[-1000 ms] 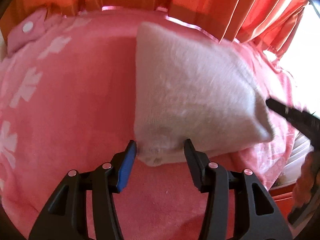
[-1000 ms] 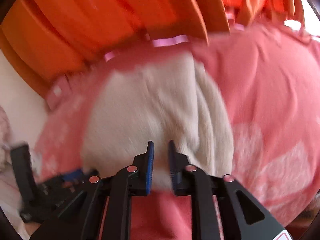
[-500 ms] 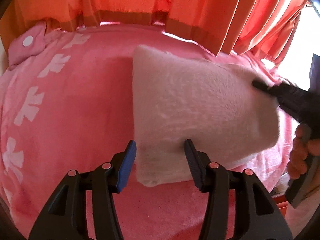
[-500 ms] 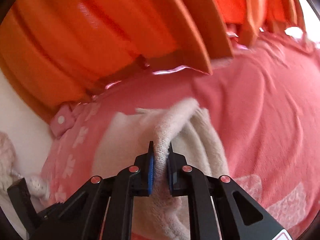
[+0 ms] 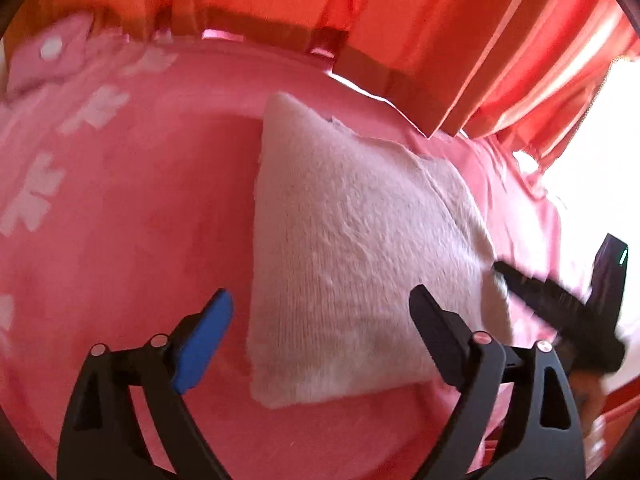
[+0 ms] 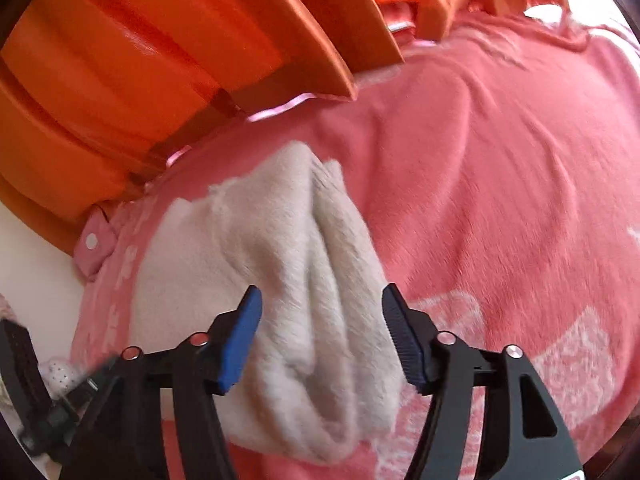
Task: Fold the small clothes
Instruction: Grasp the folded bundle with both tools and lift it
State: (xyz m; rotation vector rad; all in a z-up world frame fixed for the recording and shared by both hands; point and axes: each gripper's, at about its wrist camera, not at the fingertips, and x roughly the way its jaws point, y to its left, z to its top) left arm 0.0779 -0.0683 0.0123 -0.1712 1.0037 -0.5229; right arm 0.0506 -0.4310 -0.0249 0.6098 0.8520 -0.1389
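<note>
A cream knitted garment (image 5: 352,248) lies folded into a rough rectangle on the pink bedspread (image 5: 132,232). In the right wrist view the garment (image 6: 280,280) shows its folded layered edge. My left gripper (image 5: 320,308) is open wide, its fingers either side of the garment's near edge, holding nothing. My right gripper (image 6: 320,304) is open, its fingers astride the folded edge without gripping it. The right gripper also shows in the left wrist view (image 5: 536,288) at the garment's right edge.
Orange curtains (image 5: 360,12) hang along the far side of the bed. The bedspread has white flower prints (image 5: 36,196) at the left and a pink buttoned flap (image 6: 94,242). A bright window (image 5: 600,152) lies to the right.
My right gripper was shut on the garment's lifted edge; it has let go and opened, and the edge now lies down. My left gripper has opened wider.
</note>
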